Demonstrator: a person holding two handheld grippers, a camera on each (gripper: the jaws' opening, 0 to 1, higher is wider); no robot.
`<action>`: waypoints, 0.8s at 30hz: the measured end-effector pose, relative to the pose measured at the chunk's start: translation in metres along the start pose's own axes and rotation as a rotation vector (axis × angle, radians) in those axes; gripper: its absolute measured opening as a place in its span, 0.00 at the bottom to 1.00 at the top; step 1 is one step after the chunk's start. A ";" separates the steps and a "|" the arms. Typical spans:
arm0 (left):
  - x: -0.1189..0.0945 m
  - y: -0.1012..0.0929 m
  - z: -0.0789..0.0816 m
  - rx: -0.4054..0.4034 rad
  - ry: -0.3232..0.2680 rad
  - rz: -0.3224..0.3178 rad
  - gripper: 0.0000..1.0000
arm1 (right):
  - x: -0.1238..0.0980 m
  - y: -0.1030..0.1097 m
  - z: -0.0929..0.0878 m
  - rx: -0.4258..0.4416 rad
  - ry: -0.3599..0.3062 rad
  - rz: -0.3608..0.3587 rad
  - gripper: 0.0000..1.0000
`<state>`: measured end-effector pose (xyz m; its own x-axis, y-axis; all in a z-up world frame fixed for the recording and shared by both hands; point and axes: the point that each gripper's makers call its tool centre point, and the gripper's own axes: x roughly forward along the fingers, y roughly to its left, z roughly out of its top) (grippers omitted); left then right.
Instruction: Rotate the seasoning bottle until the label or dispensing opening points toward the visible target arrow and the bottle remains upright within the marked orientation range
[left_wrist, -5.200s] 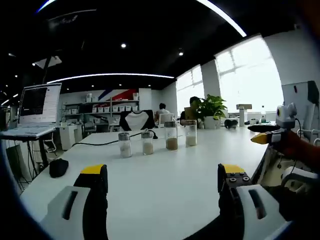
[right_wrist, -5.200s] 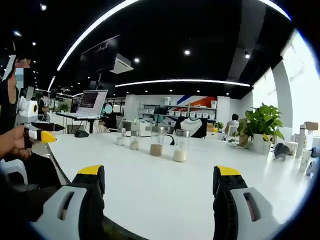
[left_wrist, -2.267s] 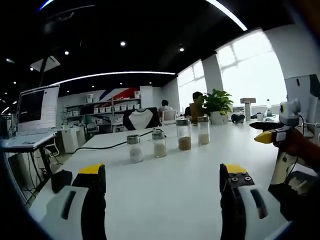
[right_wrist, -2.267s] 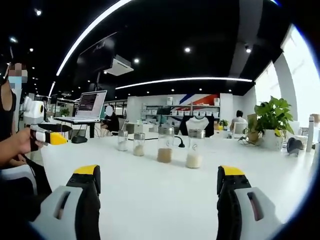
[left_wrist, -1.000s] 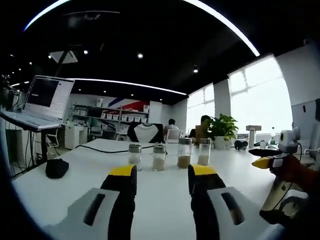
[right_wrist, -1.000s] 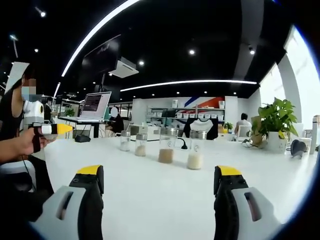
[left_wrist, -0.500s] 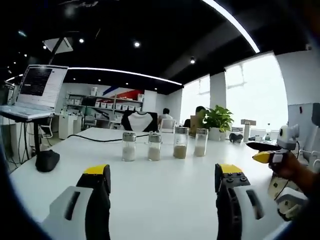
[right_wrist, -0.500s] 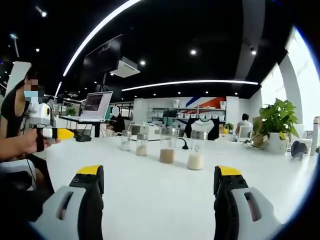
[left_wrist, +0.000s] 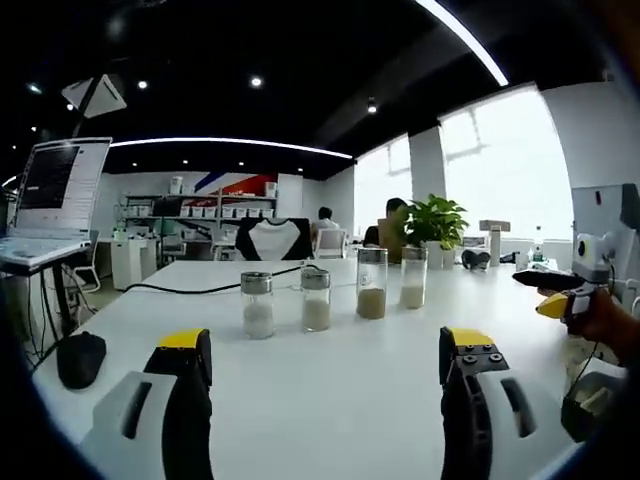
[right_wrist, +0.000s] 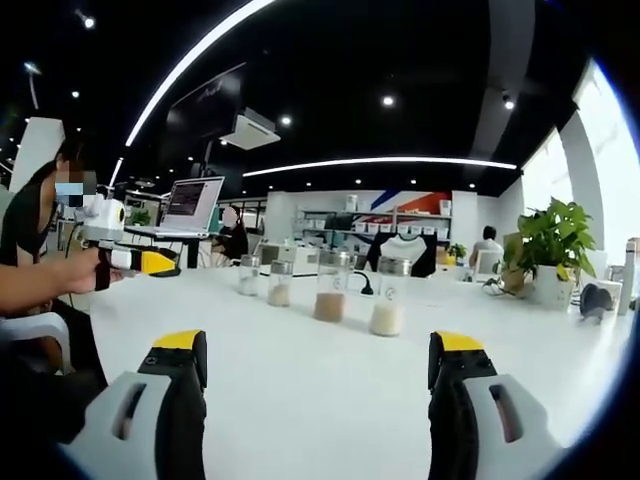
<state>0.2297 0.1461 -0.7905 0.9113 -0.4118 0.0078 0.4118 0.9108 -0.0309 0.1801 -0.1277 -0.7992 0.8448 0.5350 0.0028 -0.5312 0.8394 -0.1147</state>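
White, glossy desk (left_wrist: 330, 390) carries four upright glass seasoning bottles with metal caps (left_wrist: 315, 300) in a row near its middle, well ahead of me. My left tongs (left_wrist: 325, 355) hang spread apart above the desk, holding nothing; my right tongs (right_wrist: 310, 360) likewise. A black mouse (left_wrist: 80, 358) lies left.

Four seasoning bottles (left_wrist: 315, 300) in a row on table (left_wrist: 330, 390), mouse (left_wrist: 80, 358) left
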 end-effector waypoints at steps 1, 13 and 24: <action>0.005 0.004 0.001 0.007 -0.004 0.006 1.00 | 0.000 0.000 -0.001 0.000 0.002 0.000 0.94; 0.057 0.035 -0.001 0.016 0.055 0.031 0.98 | 0.005 -0.004 -0.004 -0.007 0.025 -0.003 0.94; 0.104 0.068 -0.014 0.074 0.135 0.081 0.78 | 0.004 -0.013 -0.007 0.008 0.036 -0.016 0.93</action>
<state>0.3522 0.1645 -0.8058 0.9344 -0.3331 -0.1265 0.3411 0.9388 0.0473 0.1910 -0.1366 -0.8051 0.8547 0.5181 -0.0318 -0.5183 0.8485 -0.1070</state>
